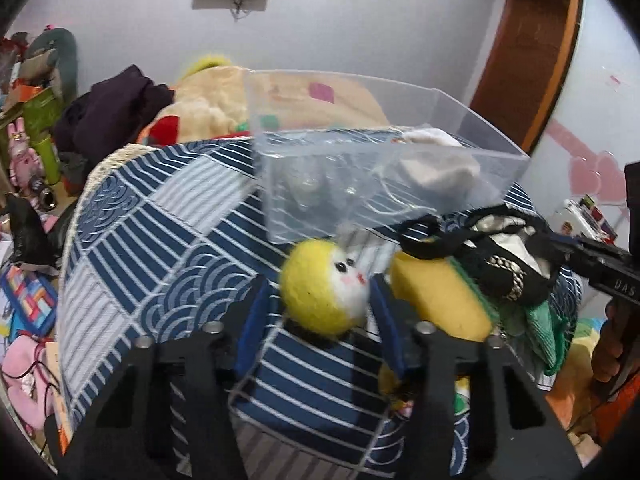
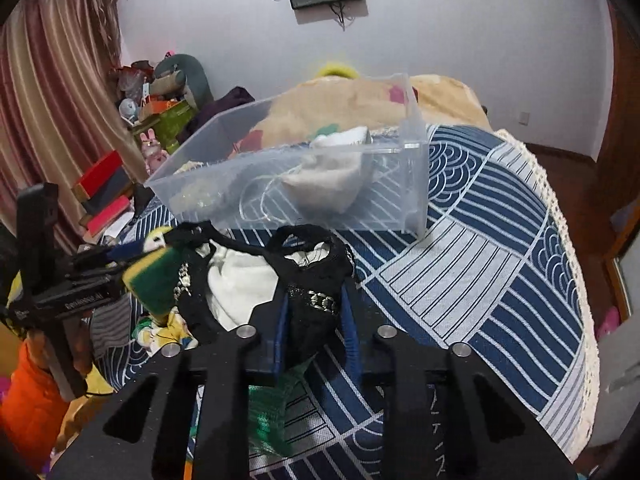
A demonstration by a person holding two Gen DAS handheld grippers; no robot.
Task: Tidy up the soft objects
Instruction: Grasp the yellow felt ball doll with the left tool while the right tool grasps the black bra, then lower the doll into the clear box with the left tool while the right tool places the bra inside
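Note:
My left gripper (image 1: 320, 300) is closed around a yellow and white plush ball with a face (image 1: 324, 292), just above the blue patterned cloth. My right gripper (image 2: 316, 312) is shut on a black lace garment (image 2: 312, 272) with a white cloth inside it; the same garment shows in the left wrist view (image 1: 500, 256). A yellow and green sponge (image 1: 436, 296) lies between the two, and it also shows in the right wrist view (image 2: 154, 280). A clear plastic bin (image 1: 360, 168) stands behind, with a white soft item (image 1: 436, 164) inside it.
The blue and white patterned cloth (image 2: 500, 240) covers the bed, with a cream lace edge on the right. A beige blanket (image 2: 352, 100) lies behind the bin (image 2: 288, 184). A green cloth (image 1: 548, 328) lies under the sponge. Toys and boxes (image 2: 160, 112) crowd the far left.

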